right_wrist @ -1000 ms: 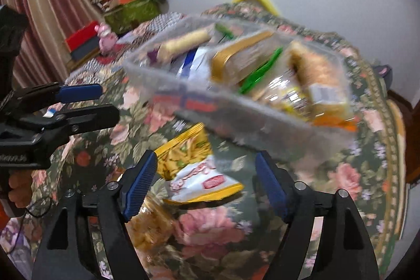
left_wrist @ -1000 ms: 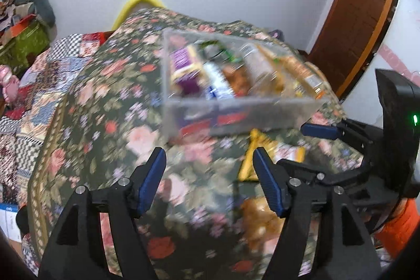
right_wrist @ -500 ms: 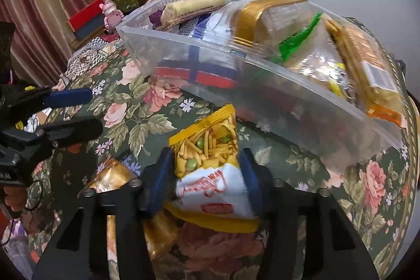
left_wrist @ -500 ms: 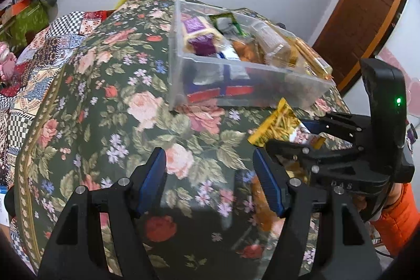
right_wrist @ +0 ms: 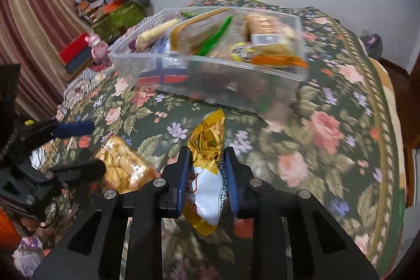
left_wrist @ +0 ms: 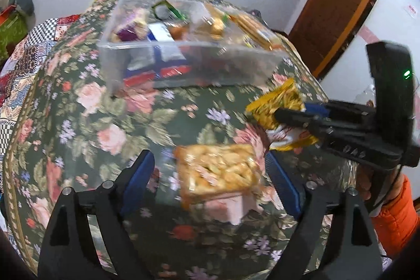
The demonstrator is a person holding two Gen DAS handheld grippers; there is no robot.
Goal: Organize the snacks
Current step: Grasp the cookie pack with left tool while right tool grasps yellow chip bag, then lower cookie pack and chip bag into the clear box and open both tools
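Writing: I can read only raised letters like "DAS" on the right gripper (left_wrist: 294, 120) body in my left view; pack print is too blurred to make out
Right gripper: (right_wrist: 206, 167) its blue pads have just been closing and now clamp the yellow-and-white snack bag (right_wrist: 207, 162) from both sides; the bag stands on end between them
Left gripper: (left_wrist: 210, 180) I see its jaws wide apart, having just been opening; the clear pack of golden snacks (left_wrist: 218, 172) lies between the fingers, and neither pad presses on it
Golden pack, right view: (right_wrist: 120, 164) at 9 o'clock of the clamped bag, just beside it, on the floral cloth (right_wrist: 328, 127)
Clear plastic bin: (right_wrist: 275, 85) at 12 o'clock of both grippers, near the bag's top end but apart from it; packed with wrapped snacks, a green strip and an orange-edged biscuit pack among them
Bin, left view: (left_wrist: 210, 70) blurred, a red-and-blue wrapper low against its front wall
Person: an orange sleeve (left_wrist: 393, 222) at 4 o'clock in my left view
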